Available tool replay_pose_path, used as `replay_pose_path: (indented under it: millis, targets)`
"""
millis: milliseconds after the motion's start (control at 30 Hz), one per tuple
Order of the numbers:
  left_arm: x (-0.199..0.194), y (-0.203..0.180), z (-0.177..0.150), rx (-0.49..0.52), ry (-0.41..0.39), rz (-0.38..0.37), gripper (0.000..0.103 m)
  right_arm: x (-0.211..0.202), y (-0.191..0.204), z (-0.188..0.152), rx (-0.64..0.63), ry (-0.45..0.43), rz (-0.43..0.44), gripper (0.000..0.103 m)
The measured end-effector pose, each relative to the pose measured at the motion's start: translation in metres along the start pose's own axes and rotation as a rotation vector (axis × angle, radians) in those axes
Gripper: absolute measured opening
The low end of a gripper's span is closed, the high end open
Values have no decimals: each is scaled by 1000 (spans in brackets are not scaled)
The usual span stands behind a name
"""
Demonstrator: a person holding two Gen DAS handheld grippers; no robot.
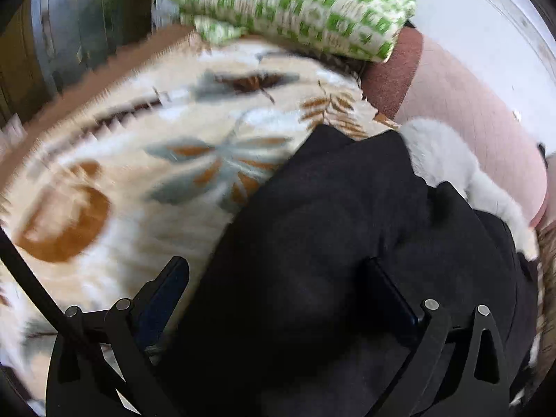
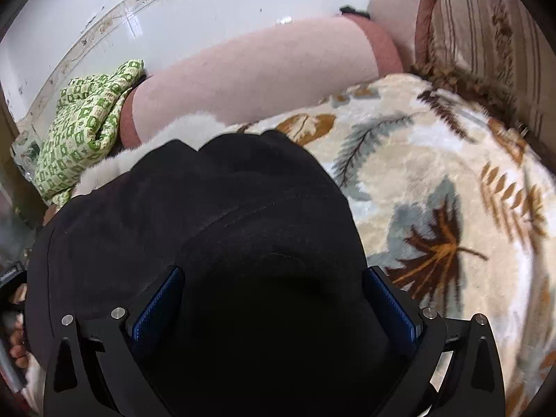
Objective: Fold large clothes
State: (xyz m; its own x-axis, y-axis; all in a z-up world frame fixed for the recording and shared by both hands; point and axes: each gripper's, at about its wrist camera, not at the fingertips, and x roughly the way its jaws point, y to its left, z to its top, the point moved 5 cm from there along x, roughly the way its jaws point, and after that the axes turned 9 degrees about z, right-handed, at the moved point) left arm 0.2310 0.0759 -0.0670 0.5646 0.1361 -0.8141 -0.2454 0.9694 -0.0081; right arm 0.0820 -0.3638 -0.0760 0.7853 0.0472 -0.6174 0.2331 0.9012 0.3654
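Observation:
A black garment with white fur trim (image 1: 351, 243) lies bunched on a leaf-patterned blanket (image 1: 139, 160). In the left wrist view my left gripper (image 1: 278, 285) is open, its fingers wide apart; the right finger (image 1: 392, 295) rests on the black cloth, the left finger (image 1: 166, 292) over the blanket. In the right wrist view the black garment (image 2: 215, 215) fills the middle. My right gripper (image 2: 274, 295) is open, its blue-padded fingers (image 2: 160, 305) straddling a hump of the cloth. The white fur trim (image 2: 173, 135) shows at the garment's far edge.
A green-and-white patterned cloth (image 1: 295, 7) lies at the blanket's far edge, also in the right wrist view (image 2: 87, 128). A pink sofa arm (image 2: 257, 76) runs behind the garment. A white tiled floor (image 2: 208, 3) lies beyond. A striped cushion (image 2: 479, 31) is at the right.

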Motion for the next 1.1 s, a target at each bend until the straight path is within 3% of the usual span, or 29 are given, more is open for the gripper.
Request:
replay_pose_path:
  millis: [167, 300, 400, 533, 667, 833, 933, 1100]
  targets:
    - [-72, 16, -21, 94, -222, 136, 102, -37, 12, 1, -40, -88, -52, 103]
    - [-124, 30, -46, 133, -348, 146, 102, -72, 27, 2, -35, -166, -38, 103]
    - [-153, 42, -62, 90, -401, 114, 102, -92, 41, -7, -36, -194, -17, 103]
    - [-180, 47, -81, 64, -427, 28, 102, -109, 60, -35, -65, -190, -7, 103]
    - [-200, 41, -101, 93, -468, 3, 102, -121, 77, -68, -117, -179, -23, 103]
    - [-207, 36, -123, 109, -424, -114, 102, -130, 96, -109, -207, -169, -69, 103]
    - [-203, 30, -134, 125, -384, -134, 102, -130, 104, -126, -267, -155, -90, 103]
    - [-204, 21, -152, 159, -382, -127, 102, -126, 110, -139, -318, -141, -118, 103]
